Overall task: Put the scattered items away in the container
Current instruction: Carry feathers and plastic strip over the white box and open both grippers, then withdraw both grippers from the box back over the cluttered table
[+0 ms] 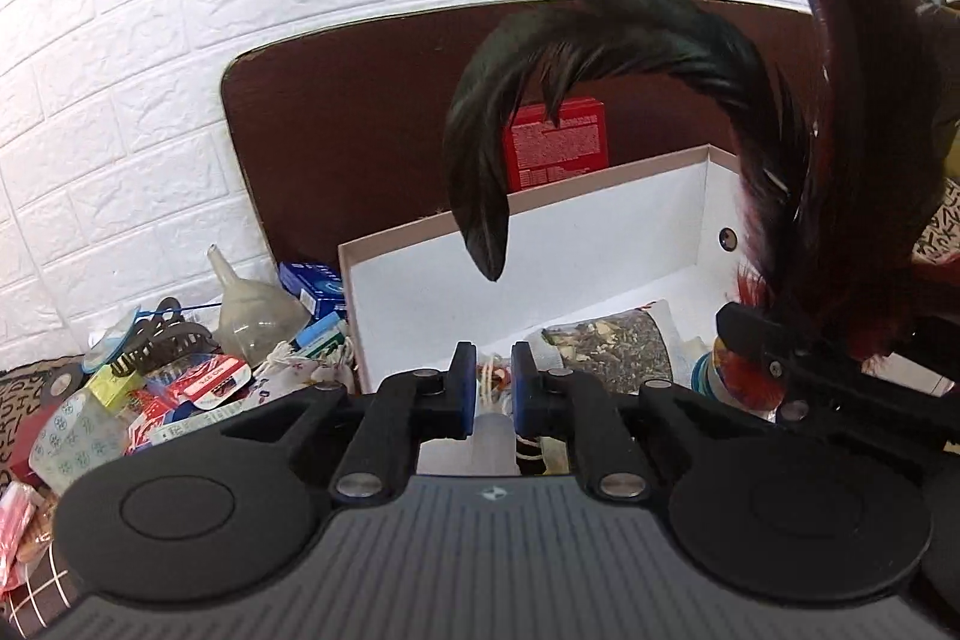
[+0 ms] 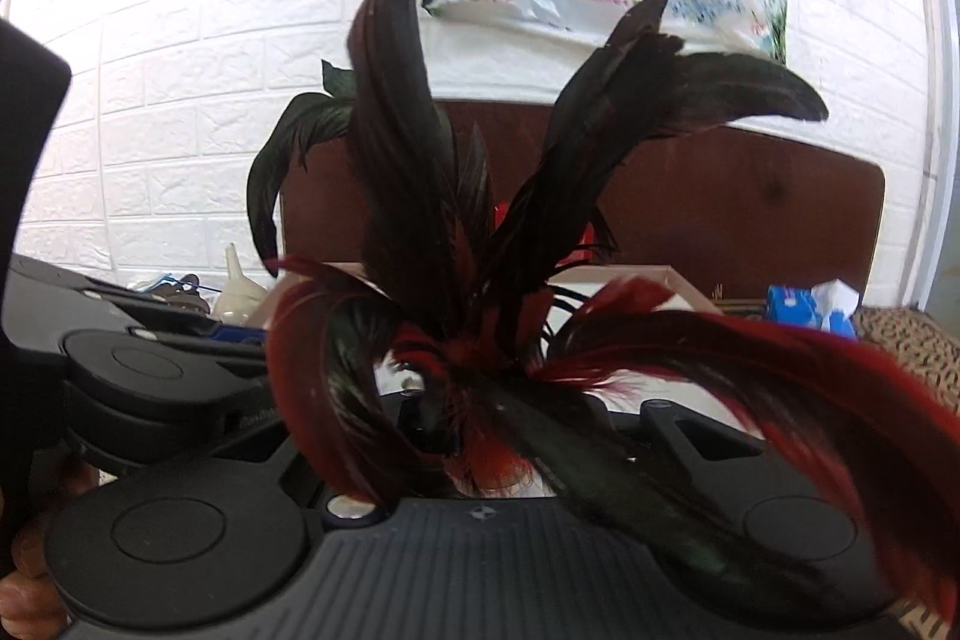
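Left wrist view: left gripper [image 1: 493, 381] above white box [image 1: 600, 244], jaws narrowly apart on nothing, 2 blue pads bare. Feather bundle [image 1: 780, 160] at right, cut off by frame. Right wrist view: right gripper [image 2: 465, 436] buried under feathers [image 2: 420, 196], clenched on their base; fingertips hidden.

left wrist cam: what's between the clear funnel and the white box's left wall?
A blue carton and, in front of it, a smaller teal-and-white pack fill the gap between the funnel and the white box. Left wrist view shows it.
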`<action>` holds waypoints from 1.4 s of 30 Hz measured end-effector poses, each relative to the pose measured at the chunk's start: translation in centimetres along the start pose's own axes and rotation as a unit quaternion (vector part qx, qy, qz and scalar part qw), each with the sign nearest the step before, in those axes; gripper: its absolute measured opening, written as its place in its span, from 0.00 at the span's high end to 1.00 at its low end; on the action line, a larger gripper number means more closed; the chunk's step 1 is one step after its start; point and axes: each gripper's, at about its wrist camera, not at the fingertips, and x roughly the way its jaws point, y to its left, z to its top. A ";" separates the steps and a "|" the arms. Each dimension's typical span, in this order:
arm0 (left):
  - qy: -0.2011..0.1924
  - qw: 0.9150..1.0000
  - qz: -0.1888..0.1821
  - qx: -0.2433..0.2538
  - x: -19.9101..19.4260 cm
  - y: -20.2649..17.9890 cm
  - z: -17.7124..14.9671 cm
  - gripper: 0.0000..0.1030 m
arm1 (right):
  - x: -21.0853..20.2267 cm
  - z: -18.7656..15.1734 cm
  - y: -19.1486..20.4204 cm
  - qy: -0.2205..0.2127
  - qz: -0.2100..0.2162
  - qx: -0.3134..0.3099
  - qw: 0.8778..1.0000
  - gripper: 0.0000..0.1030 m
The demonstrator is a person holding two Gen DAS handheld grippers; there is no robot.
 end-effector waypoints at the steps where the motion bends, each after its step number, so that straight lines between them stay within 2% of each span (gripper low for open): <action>1: 0.003 1.000 0.001 -0.001 0.0 -0.1 0.0 0.82 | 0.1 0.1 0.1 0.002 -0.001 0.002 1.000 0.81; 2: 0.005 1.000 0.005 -0.001 -0.9 -0.7 0.1 0.68 | 0.2 0.2 0.2 0.004 -0.003 0.003 1.000 0.77; 4: 0.000 1.000 0.020 -0.003 -0.8 -0.7 -0.1 0.50 | 0.5 0.2 0.2 0.010 -0.003 0.003 1.000 0.76; 8: 0.001 1.000 0.030 0.000 -1.1 -0.6 -0.4 0.42 | 0.0 -0.2 0.3 0.010 -0.007 0.002 1.000 0.73; 10: -0.001 1.000 0.025 -0.002 -1.4 -0.3 -0.5 0.42 | -0.9 -0.8 0.7 0.008 -0.012 0.006 1.000 0.71; 13: -0.008 0.999 0.047 -0.012 -2.2 0.2 -0.6 0.22 | -2.0 -0.9 1.2 0.001 -0.020 0.016 1.000 0.63; 14: -0.012 0.999 0.049 -0.017 -2.4 0.5 -0.7 0.19 | -2.3 -0.9 1.3 -0.001 -0.023 0.017 1.000 0.58; 16: -0.011 0.998 0.050 -0.026 -2.7 1.3 -1.0 0.19 | -2.9 -0.9 1.5 -0.008 -0.035 0.016 0.999 0.42; 17: -0.010 0.998 0.049 -0.031 -2.9 1.6 -1.0 0.16 | -3.4 -1.0 1.7 -0.014 -0.042 0.013 0.999 0.28; 19: -0.014 0.998 0.047 -0.042 -3.8 2.3 -1.1 0.14 | -4.1 -1.0 2.1 -0.026 -0.050 0.008 0.998 0.15; 25: -0.023 0.996 0.043 -0.068 -6.0 4.2 -1.8 0.14 | -5.8 -1.1 4.1 -0.041 -0.047 -0.004 0.998 0.13; 37: -0.017 0.992 0.078 -0.096 -8.7 8.4 -4.4 0.13 | -6.0 -1.4 10.9 -0.041 0.024 -0.041 0.998 0.12; 42: -0.002 0.988 0.098 -0.122 -9.8 11.8 -7.4 0.13 | -5.6 -2.2 14.6 -0.029 0.060 -0.067 0.995 0.12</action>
